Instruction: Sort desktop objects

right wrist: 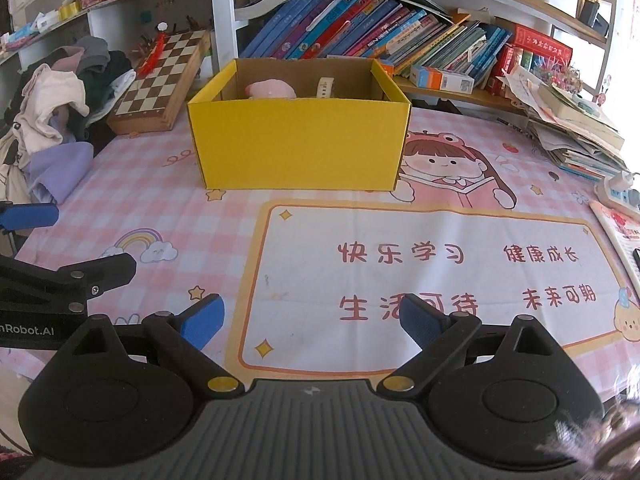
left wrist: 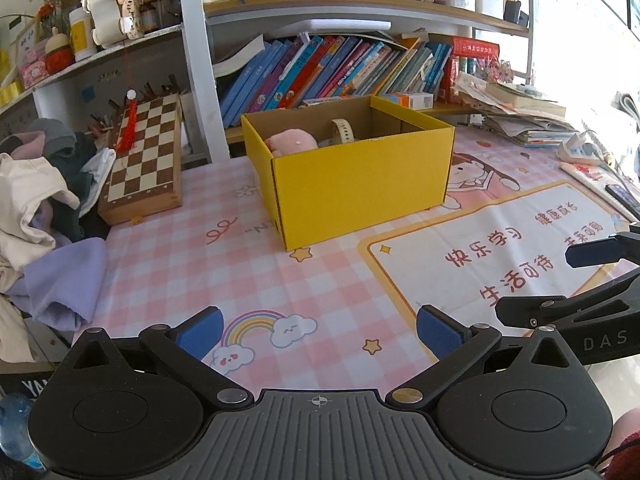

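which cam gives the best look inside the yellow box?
Left wrist. It looks down over the yellow box rim, showing the pink plush and cream strap. The right wrist view faces the box front, so only their tops show.

table (right wrist: 168,208) under a pink checked cartoon mat (right wrist: 440,280). far side: white-framed shelves (left wrist: 192,60), a row of leaning books (left wrist: 320,68) on the lower one. far left: chessboard (left wrist: 148,152), heaped clothes (left wrist: 36,192). strong daylight from right.
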`<action>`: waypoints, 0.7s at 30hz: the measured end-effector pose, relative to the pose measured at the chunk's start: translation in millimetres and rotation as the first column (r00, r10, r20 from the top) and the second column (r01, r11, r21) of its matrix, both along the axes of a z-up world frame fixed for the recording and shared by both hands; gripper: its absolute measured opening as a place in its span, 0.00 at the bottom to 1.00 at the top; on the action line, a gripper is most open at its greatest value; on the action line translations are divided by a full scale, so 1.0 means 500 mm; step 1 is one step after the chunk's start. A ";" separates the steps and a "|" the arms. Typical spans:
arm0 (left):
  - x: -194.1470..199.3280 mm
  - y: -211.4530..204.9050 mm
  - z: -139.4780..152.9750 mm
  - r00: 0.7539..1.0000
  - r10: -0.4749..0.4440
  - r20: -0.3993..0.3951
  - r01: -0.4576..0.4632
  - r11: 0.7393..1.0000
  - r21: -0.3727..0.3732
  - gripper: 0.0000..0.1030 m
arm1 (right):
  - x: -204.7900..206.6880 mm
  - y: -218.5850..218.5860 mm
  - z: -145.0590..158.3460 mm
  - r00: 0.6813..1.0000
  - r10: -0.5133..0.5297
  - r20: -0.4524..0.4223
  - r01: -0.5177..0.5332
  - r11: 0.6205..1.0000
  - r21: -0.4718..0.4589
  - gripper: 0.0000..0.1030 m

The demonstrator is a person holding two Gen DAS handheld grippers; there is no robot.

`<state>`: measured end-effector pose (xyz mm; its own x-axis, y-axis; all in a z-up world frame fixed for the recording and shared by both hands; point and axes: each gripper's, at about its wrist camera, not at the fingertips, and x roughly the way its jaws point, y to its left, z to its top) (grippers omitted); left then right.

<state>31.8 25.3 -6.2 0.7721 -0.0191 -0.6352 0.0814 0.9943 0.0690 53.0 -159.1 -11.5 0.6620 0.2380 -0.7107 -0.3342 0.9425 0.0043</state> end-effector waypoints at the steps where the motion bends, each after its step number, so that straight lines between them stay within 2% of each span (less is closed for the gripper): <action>1: 0.000 0.000 0.000 1.000 0.000 -0.001 0.000 1.000 0.000 1.00 | 0.000 0.000 -0.001 1.000 0.000 -0.002 0.000 1.000 0.000 0.92; 21: -0.001 0.002 -0.003 1.000 0.002 -0.012 -0.002 1.000 0.003 1.00 | 0.002 -0.004 -0.003 1.000 0.001 -0.009 -0.001 1.000 0.001 0.92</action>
<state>31.4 26.5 -7.8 0.7642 -0.0152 -0.6448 0.0798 0.9943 0.0711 53.9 -161.2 -13.0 0.6551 0.2388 -0.7168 -0.3348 0.9423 0.0079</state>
